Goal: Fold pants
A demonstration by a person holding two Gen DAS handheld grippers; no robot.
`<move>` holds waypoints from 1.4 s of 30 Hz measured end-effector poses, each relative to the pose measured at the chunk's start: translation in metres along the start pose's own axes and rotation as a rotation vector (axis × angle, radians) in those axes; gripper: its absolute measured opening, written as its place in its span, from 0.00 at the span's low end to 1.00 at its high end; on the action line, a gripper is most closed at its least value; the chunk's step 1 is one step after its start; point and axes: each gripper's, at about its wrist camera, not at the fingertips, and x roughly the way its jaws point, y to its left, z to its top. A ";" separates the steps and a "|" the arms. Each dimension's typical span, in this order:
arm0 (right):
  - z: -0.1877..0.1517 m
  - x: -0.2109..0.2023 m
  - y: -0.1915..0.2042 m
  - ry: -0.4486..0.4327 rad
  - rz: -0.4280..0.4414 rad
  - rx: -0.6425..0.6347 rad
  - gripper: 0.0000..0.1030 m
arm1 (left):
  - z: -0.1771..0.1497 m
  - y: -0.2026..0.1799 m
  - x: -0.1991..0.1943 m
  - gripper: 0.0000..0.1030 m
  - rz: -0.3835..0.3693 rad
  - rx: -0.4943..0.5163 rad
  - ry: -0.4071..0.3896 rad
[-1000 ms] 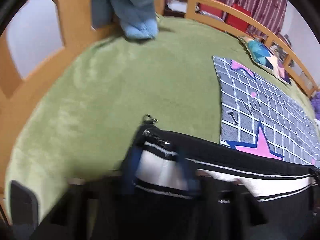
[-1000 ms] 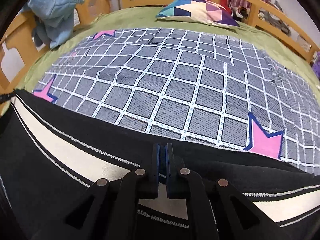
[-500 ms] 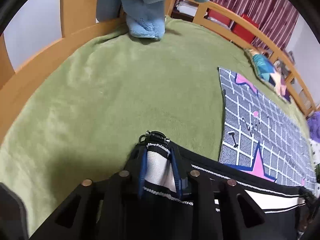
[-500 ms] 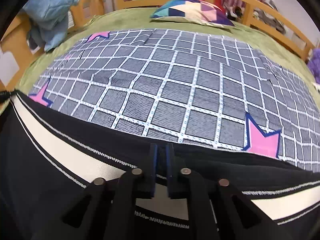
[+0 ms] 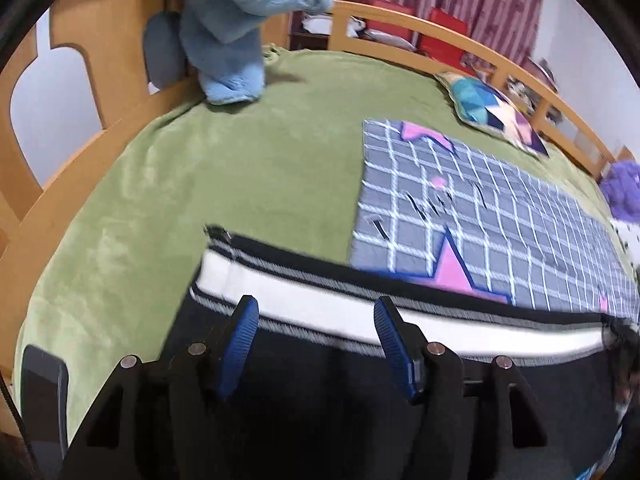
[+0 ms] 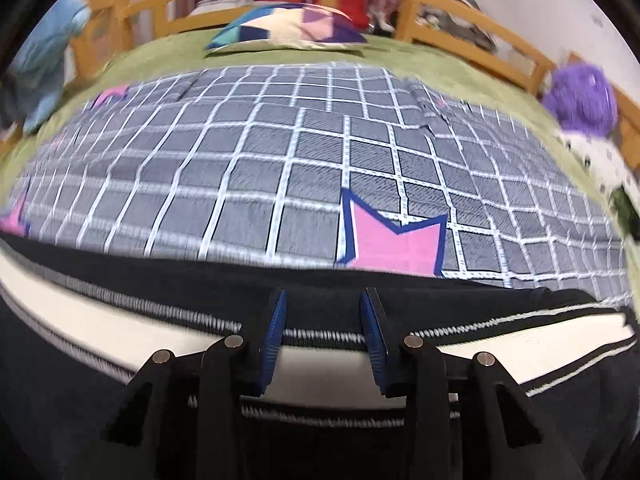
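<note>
The black pants (image 5: 320, 380) with a white side stripe (image 5: 304, 296) lie flat on the bed. My left gripper (image 5: 316, 312) is open above the stripe near the pants' left end, holding nothing. In the right wrist view the same pants (image 6: 120, 380) fill the bottom. Their stripe (image 6: 120, 328) runs across the frame. My right gripper (image 6: 323, 302) is open just over the stripe, jaws apart and empty.
The pants rest on a green blanket (image 5: 200, 168) beside a grey checked sheet with pink stars (image 6: 280, 168). A blue plush (image 5: 236, 20) hangs at the wooden bed rail (image 5: 460, 40). A patterned pillow (image 6: 288, 28) and a purple plush (image 6: 580, 100) lie at the far side.
Both grippers were shut on the striped edge of the pants. Both have opened and let the fabric go, and it now lies flat on the bed.
</note>
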 end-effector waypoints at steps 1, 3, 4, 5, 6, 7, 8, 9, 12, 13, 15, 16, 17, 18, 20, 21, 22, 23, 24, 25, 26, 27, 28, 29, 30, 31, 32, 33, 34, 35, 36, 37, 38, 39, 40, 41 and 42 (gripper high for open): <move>0.005 -0.002 -0.003 -0.005 0.011 0.037 0.35 | -0.007 -0.003 -0.005 0.56 0.000 0.014 0.002; 0.009 -0.009 -0.005 -0.029 0.002 0.077 0.34 | -0.018 -0.004 -0.015 0.56 -0.002 0.024 0.001; 0.011 -0.008 -0.001 -0.031 -0.012 0.066 0.34 | -0.024 -0.003 -0.019 0.56 -0.001 0.025 0.001; 0.011 -0.006 0.003 -0.028 -0.028 0.046 0.34 | -0.029 -0.002 -0.023 0.56 -0.002 0.027 -0.002; 0.011 0.000 0.007 -0.017 -0.052 0.025 0.34 | -0.035 0.000 -0.026 0.56 -0.002 0.028 -0.008; 0.011 0.006 0.010 -0.007 -0.077 0.008 0.33 | -0.042 0.003 -0.030 0.57 0.002 0.026 -0.011; 0.010 0.009 0.013 -0.008 -0.094 -0.002 0.33 | -0.046 0.005 -0.032 0.57 0.003 0.022 -0.007; 0.011 0.011 0.015 -0.006 -0.110 -0.014 0.33 | -0.052 0.010 -0.035 0.57 0.000 0.013 0.005; 0.016 -0.003 0.012 0.006 -0.098 0.022 0.33 | -0.067 0.020 -0.048 0.57 -0.019 -0.010 0.001; 0.014 -0.013 0.012 -0.008 -0.090 0.046 0.33 | -0.074 0.024 -0.056 0.57 -0.031 -0.016 -0.012; 0.006 -0.039 0.019 -0.049 -0.069 0.052 0.40 | -0.088 0.034 -0.067 0.57 -0.045 -0.029 -0.025; 0.001 -0.051 0.026 -0.068 -0.064 0.035 0.46 | -0.096 0.039 -0.071 0.57 -0.054 -0.043 -0.025; -0.005 -0.064 0.035 -0.088 -0.066 0.007 0.53 | -0.102 0.044 -0.074 0.57 -0.065 -0.060 -0.024; -0.014 -0.077 0.045 -0.107 -0.071 -0.027 0.56 | -0.110 0.051 -0.078 0.57 -0.080 -0.082 -0.025; -0.030 -0.096 0.058 -0.123 -0.069 -0.062 0.59 | -0.123 0.063 -0.081 0.57 -0.096 -0.122 -0.024; -0.038 -0.103 0.061 -0.129 -0.056 -0.068 0.59 | -0.127 0.069 -0.080 0.57 -0.099 -0.140 -0.016; -0.050 -0.111 0.064 -0.131 -0.040 -0.064 0.59 | -0.130 0.078 -0.076 0.57 -0.101 -0.165 -0.005; -0.058 -0.116 0.065 -0.128 -0.029 -0.051 0.59 | -0.131 0.085 -0.072 0.57 -0.101 -0.187 0.005; -0.065 -0.119 0.066 -0.125 -0.020 -0.035 0.59 | -0.132 0.089 -0.068 0.57 -0.106 -0.207 0.015; -0.076 -0.123 0.065 -0.126 -0.017 0.000 0.59 | -0.132 0.095 -0.063 0.57 -0.125 -0.236 0.028; -0.083 -0.125 0.064 -0.125 -0.013 0.030 0.59 | -0.133 0.100 -0.058 0.57 -0.148 -0.261 0.033; -0.092 -0.127 0.063 -0.114 0.002 0.062 0.59 | -0.132 0.104 -0.054 0.57 -0.167 -0.281 0.033; -0.099 -0.128 0.062 -0.101 0.012 0.079 0.58 | -0.130 0.108 -0.049 0.57 -0.180 -0.295 0.037; -0.107 -0.128 0.061 -0.089 0.018 0.097 0.57 | -0.129 0.110 -0.043 0.57 -0.175 -0.303 0.048; -0.115 -0.128 0.062 -0.076 0.023 0.113 0.57 | -0.127 0.112 -0.036 0.56 -0.174 -0.315 0.055; -0.121 -0.125 0.063 -0.059 0.025 0.125 0.57 | -0.124 0.115 -0.029 0.56 -0.185 -0.332 0.056; -0.128 -0.123 0.064 -0.037 0.026 0.139 0.56 | -0.123 0.116 -0.025 0.56 -0.184 -0.339 0.057; -0.133 -0.121 0.064 -0.025 0.030 0.152 0.56 | -0.120 0.117 -0.019 0.55 -0.179 -0.351 0.062; -0.139 -0.119 0.066 -0.016 0.029 0.166 0.56 | -0.117 0.117 -0.016 0.55 -0.179 -0.357 0.059; -0.144 -0.116 0.068 -0.008 0.020 0.171 0.56 | -0.114 0.117 -0.013 0.55 -0.175 -0.363 0.052; -0.148 -0.114 0.071 -0.004 0.008 0.168 0.56 | -0.113 0.116 -0.009 0.55 -0.166 -0.374 0.051; -0.152 -0.110 0.074 -0.008 -0.008 0.161 0.57 | -0.112 0.116 -0.004 0.55 -0.161 -0.385 0.052; -0.154 -0.106 0.076 -0.018 -0.015 0.154 0.60 | -0.111 0.115 -0.002 0.54 -0.162 -0.389 0.043; -0.155 -0.104 0.076 -0.033 -0.018 0.145 0.61 | -0.111 0.117 -0.001 0.51 -0.159 -0.389 0.024; -0.155 -0.102 0.076 -0.045 -0.018 0.145 0.62 | -0.112 0.118 -0.001 0.40 -0.144 -0.382 0.007; -0.155 -0.102 0.075 -0.046 -0.012 0.162 0.63 | -0.112 0.119 -0.001 0.34 -0.138 -0.376 0.000; -0.153 -0.101 0.073 -0.042 -0.004 0.186 0.64 | -0.113 0.121 -0.001 0.32 -0.144 -0.377 -0.002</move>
